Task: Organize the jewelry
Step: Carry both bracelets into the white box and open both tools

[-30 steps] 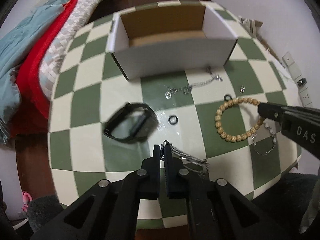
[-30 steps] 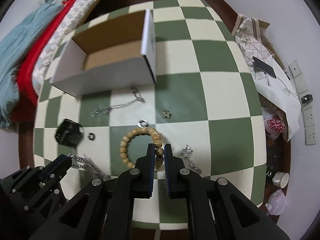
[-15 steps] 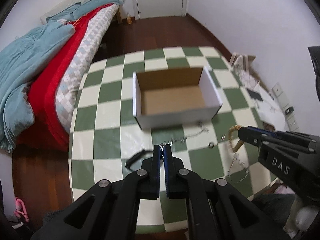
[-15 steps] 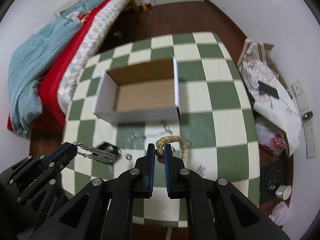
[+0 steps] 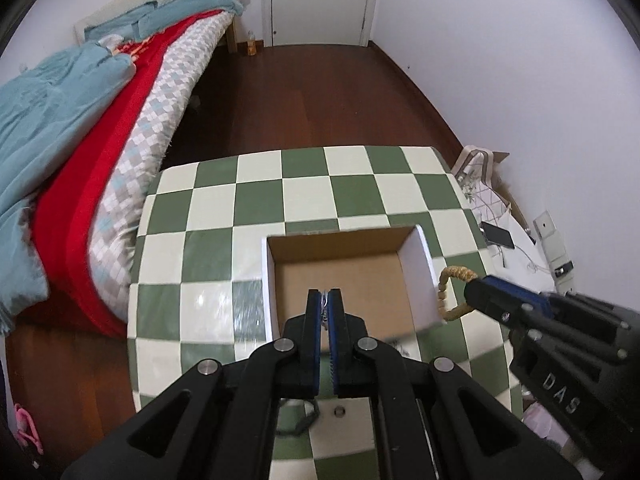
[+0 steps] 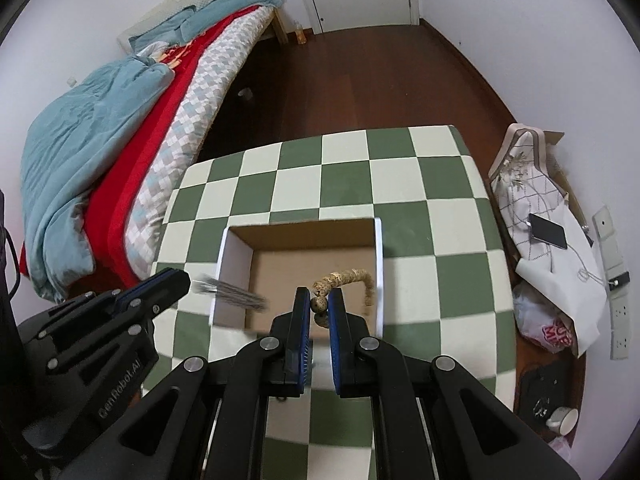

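Around the open cardboard box [image 6: 304, 276] on the checkered table [image 6: 440, 280] little obstructs; left gripper [image 5: 329, 304] pinches a silver chain [image 6: 230, 291] over its left wall; right gripper [image 6: 319, 306] clamps the bead bracelet [image 6: 344, 278] above its interior — both were lower, nearer the table, a second ago.

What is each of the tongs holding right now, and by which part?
The right tongs pinch the wooden bead bracelet by one bead of its loop. The left tongs are shut on the silver chain, gripped at one end.

Both tongs lifted from table, chain [image 6: 230, 294] and bead bracelet [image 6: 344, 280] now over box [image 6: 236, 256]
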### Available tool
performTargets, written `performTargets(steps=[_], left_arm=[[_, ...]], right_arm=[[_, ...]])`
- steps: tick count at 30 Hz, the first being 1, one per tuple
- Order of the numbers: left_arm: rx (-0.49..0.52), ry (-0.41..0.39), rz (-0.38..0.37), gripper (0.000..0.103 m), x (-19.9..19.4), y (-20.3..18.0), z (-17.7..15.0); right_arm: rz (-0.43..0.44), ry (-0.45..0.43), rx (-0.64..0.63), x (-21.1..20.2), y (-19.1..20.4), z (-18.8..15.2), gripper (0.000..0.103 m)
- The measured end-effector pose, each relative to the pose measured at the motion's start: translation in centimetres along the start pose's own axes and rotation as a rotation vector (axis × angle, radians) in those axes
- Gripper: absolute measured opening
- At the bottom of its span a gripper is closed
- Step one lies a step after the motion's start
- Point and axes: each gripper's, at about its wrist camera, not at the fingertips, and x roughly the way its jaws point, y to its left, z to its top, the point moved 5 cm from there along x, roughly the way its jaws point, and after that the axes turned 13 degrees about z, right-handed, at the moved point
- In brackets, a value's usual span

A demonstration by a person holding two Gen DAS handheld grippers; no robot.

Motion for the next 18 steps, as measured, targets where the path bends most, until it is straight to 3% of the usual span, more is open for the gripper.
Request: performTargets(steps=[7,12,15,18], left_arm=[[-0.032,0.089,-0.045,0.001,5.6,-0.2,2.6],[-0.016,0.122,-0.026,0.001,8.6,-0.2,3.3],[-0.019,0.133,0.027,0.006,9.6,0.4,3.2],[-0.023,0.121,0.08,0.007,9.9,1.2,3.0]], right_arm=[[0.001,0.065,0.025,5.4,-1.7,2.6,0.009],[0.012,0.126,0.047,8.9,-2.8,3.3,0.01],[-0.013,0.165,0.089,10.2,-4.2,3.1,0.011],[-0.034,0.163,0.093,9.9,-4.7,2.6,0.026]])
